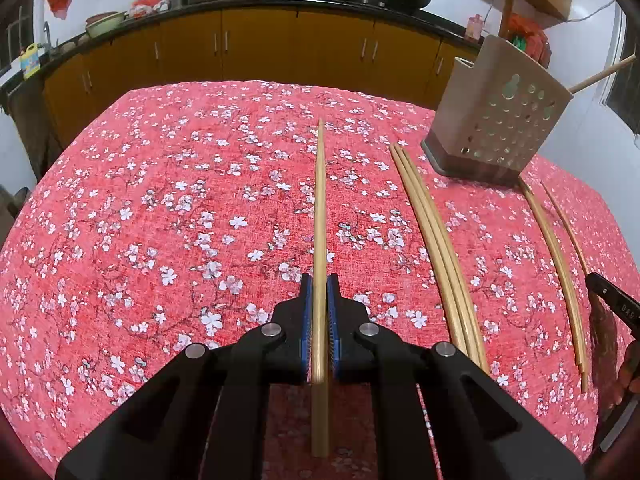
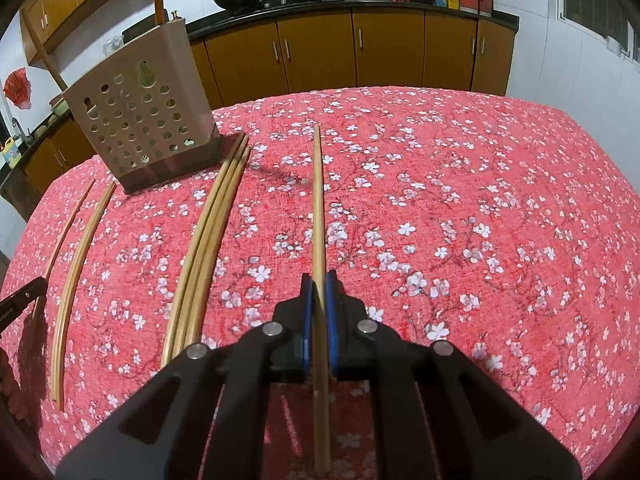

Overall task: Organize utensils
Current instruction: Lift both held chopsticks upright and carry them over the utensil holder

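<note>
On flowered red tablecloth (image 1: 160,220): loose chopsticks laid roughly parallel, pointing toward perforated utensil holder (image 1: 500,120) standing at the far part of the table.

Left gripper (image 1: 319,292): jaws together, clamped on one chopstick (image 1: 320,200); stick runs straight ahead between the blue pads, tail sticking out behind them. Tip looks raised above the cloth; contact not certain.

Right gripper (image 2: 319,292): jaws likewise together, clamped on its own chopstick (image 2: 318,200), same lengthwise hold.

Left unhandled on the cloth: bundle of three chopsticks (image 2: 208,240) lying touching one another, far ends just beside the holder's dark base; further pair (image 2: 76,264) and single thin stick (image 2: 64,236) off to the other side of the holder. Holder already carrying long wooden handles (image 2: 40,48) leaning out of its top.

Judgement: lengthwise grip near the thick end probably chosen so each stick can be tipped upright and dropped into the holder's open top. Task in an early stage: two sticks lifted, most waiting. Risk: slim round stick pivoting between the pads when tilted.
</note>
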The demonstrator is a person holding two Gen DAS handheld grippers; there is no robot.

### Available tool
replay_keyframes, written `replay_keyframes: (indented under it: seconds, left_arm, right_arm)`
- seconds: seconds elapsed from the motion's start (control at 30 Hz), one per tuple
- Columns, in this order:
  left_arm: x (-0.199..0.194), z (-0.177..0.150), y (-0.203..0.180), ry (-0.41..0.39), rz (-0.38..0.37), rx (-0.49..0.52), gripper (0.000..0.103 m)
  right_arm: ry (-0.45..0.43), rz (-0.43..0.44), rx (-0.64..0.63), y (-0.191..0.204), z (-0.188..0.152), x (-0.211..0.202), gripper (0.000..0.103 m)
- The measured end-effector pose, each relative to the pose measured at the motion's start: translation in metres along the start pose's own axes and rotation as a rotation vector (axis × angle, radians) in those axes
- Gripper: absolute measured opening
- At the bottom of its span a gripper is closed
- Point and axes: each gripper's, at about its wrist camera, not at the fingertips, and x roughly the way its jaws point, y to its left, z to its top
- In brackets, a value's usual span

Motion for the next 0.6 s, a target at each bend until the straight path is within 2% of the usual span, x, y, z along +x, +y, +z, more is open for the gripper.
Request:
replay_keyframes:
  seconds: [0.6]
  left_arm:
    - [-0.011,-0.013,-0.001,0.001,-0.001,-0.005,0.009]
  right_arm:
    - [0.002,0.013,-0.011,0.001,-0.012,-0.01,0.008]
